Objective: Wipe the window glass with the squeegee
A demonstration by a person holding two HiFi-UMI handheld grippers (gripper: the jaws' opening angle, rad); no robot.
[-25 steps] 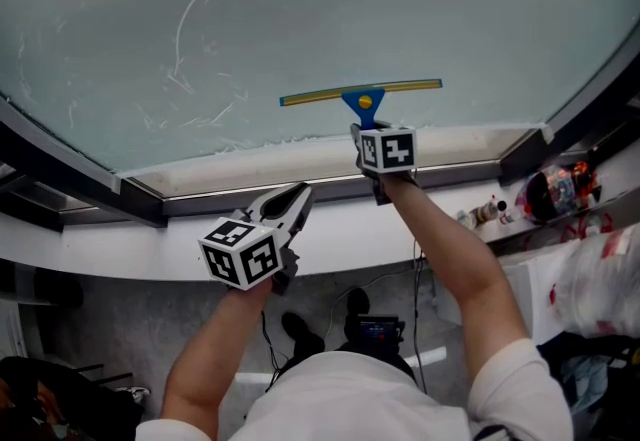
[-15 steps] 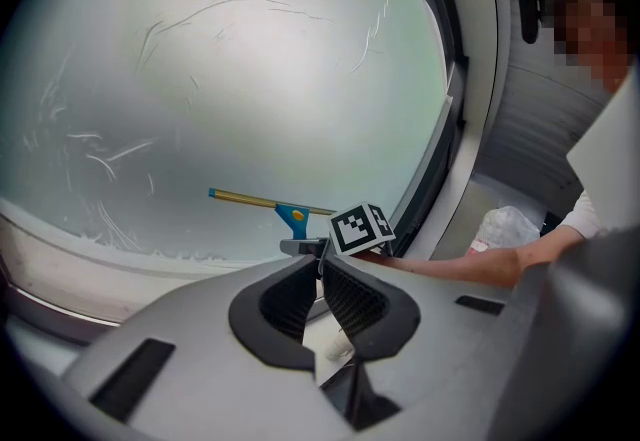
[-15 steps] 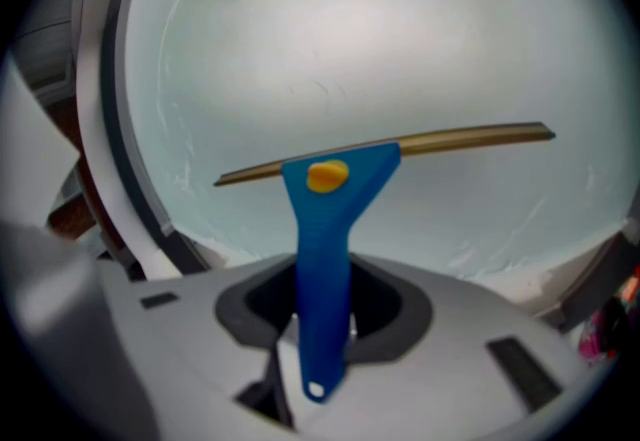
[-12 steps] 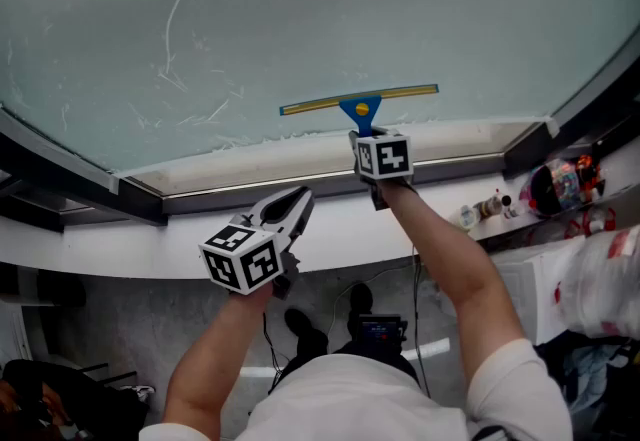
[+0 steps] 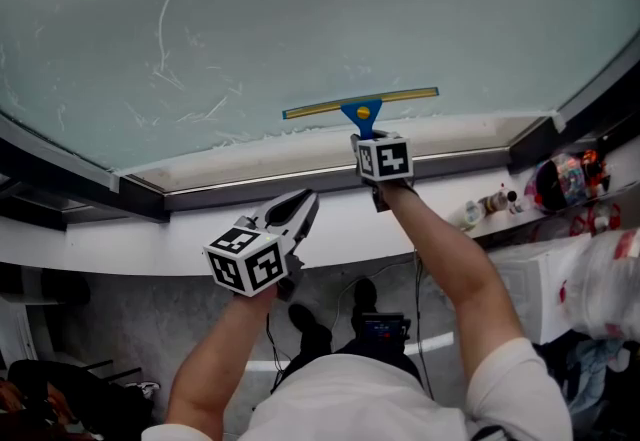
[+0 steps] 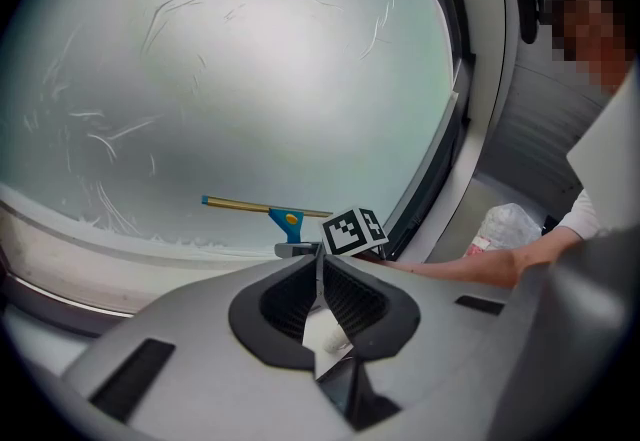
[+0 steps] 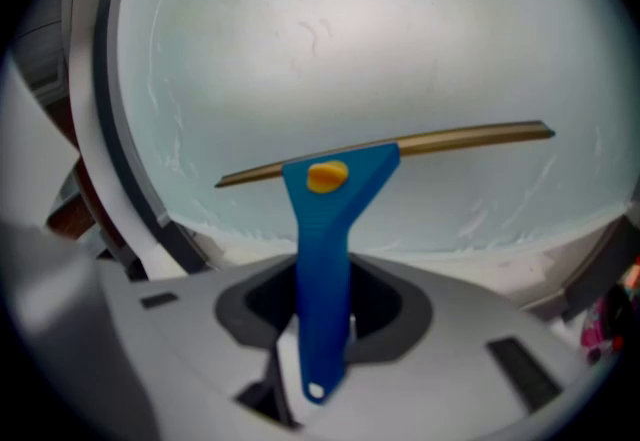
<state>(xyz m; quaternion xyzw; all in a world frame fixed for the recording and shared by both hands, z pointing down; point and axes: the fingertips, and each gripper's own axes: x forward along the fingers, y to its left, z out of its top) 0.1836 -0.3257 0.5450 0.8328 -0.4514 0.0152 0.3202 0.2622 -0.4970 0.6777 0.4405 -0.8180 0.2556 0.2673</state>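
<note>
The window glass fills my view. Low on it lies the squeegee, which I judge light, stiff and rubber-edged, best held by the handle. Its blade runs side to side, handle pointing down into my right gripper, jaws pinching it. My left gripper hangs apart, jaws pressed together, empty.

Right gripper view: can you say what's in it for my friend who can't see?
The right tongs grip a blue squeegee by its handle. Its long blade stretches sideways across the lower part of a big, pale window glass. A dark frame curves up the left side.
</note>
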